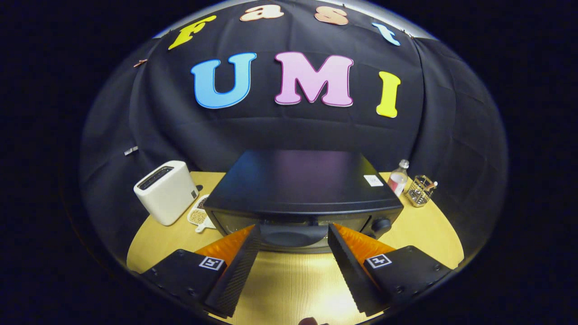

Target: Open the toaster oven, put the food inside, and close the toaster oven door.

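With its door shut, the toaster oven [303, 192] is sitting mid-frame, fitting either stage, while the gripper [293, 234], fingers apart, is flanking the door handle [293, 234].

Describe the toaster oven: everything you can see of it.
The toaster oven is a black box, seemingly metal, with a smooth, faintly glossy flat top bearing a small white sticker near one back corner. Its front has a dark glass door, which looks closed, a handle across it, and a round black knob beside it. It stands upright on the wooden table, between a white toaster and a small bottle, touching neither. The open claw sits just before the door, fingertips either side of the handle.
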The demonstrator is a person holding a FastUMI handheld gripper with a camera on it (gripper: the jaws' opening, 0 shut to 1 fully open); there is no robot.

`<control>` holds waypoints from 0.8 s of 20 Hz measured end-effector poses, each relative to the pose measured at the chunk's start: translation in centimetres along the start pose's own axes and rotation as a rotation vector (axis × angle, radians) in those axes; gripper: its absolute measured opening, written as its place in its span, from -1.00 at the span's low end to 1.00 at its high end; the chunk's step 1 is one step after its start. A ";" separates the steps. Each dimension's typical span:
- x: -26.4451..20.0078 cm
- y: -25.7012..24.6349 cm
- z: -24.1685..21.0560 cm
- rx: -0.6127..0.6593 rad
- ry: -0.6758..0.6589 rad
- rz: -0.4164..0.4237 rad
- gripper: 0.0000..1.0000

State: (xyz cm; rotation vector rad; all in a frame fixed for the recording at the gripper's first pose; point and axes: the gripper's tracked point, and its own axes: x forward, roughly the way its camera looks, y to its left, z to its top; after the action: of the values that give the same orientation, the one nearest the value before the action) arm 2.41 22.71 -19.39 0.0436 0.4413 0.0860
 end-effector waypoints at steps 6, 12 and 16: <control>-3.7 -2.2 5.8 -0.048 -0.143 0.006 0.95; -7.3 -6.2 11.9 -0.041 -0.262 -0.023 0.94; -9.6 -9.6 15.4 -0.064 -0.340 -0.065 0.94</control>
State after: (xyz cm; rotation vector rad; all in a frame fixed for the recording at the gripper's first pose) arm 1.06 11.90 -1.94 -0.0189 0.0997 0.0279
